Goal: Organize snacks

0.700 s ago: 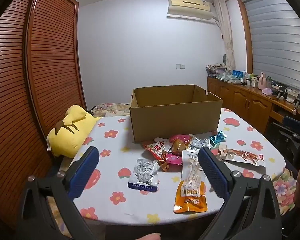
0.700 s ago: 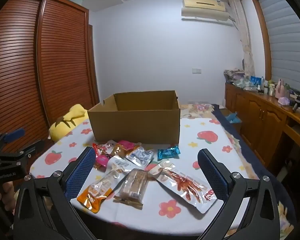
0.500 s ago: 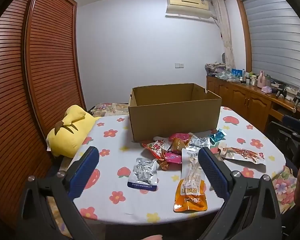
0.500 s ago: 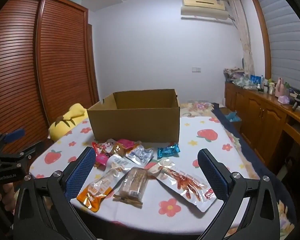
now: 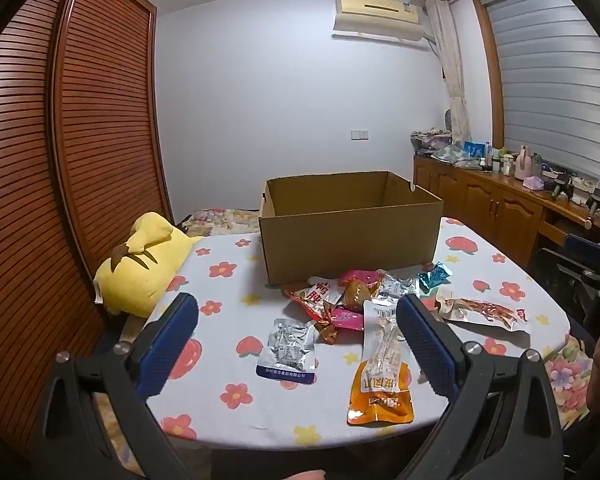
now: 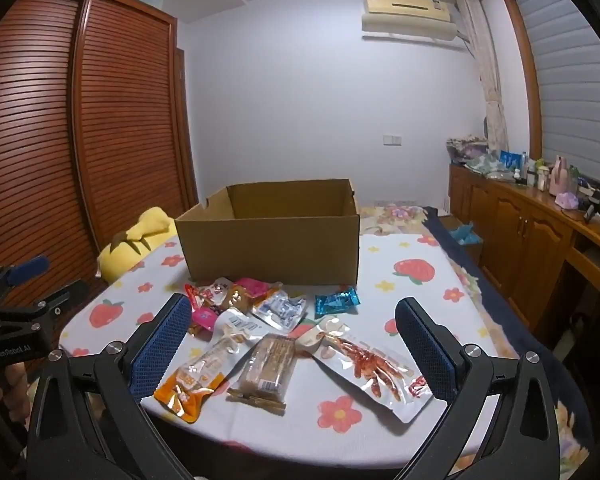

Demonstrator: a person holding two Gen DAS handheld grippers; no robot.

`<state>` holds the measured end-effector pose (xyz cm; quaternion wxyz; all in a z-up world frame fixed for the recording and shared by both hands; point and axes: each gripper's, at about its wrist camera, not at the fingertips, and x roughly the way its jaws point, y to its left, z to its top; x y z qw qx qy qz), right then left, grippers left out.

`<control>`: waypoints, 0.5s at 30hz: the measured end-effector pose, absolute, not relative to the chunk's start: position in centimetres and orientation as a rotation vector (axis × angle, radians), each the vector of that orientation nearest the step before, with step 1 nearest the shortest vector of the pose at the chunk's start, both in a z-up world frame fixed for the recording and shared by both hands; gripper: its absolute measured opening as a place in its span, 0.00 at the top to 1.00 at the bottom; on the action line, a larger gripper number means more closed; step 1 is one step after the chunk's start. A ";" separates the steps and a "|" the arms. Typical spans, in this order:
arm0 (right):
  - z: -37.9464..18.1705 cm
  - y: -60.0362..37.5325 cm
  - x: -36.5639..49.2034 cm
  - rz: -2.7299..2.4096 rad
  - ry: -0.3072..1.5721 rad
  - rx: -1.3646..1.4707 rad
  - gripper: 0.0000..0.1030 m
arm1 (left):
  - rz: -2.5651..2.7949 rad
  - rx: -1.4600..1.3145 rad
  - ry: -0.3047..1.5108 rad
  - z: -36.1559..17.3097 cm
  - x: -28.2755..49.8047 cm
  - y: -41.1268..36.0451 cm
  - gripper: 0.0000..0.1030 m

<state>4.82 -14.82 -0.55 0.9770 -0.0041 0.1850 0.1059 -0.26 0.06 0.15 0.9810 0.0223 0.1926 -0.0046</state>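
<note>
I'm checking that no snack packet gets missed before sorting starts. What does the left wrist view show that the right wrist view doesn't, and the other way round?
Only the left wrist view shows the silver packet with a blue bottom edge, lying apart at the left of the pile. Only the right wrist view shows the clear-wrapped brown bar, beside the orange pouch. Both show that orange pouch, the open cardboard box behind the pile, the small blue foil packet, the long packet with red contents and the yellow plush. Both tongs are open and empty.
</note>
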 end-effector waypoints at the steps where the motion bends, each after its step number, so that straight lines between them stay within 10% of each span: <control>1: -0.5 -14.8 4.8 0.214 0.373 -0.008 0.00 | -0.009 0.044 0.386 0.2 -0.3 0.1 0.03; 15: -0.5 -14.9 4.5 0.216 0.372 -0.010 0.00 | -0.010 0.042 0.377 0.4 -0.6 0.1 0.03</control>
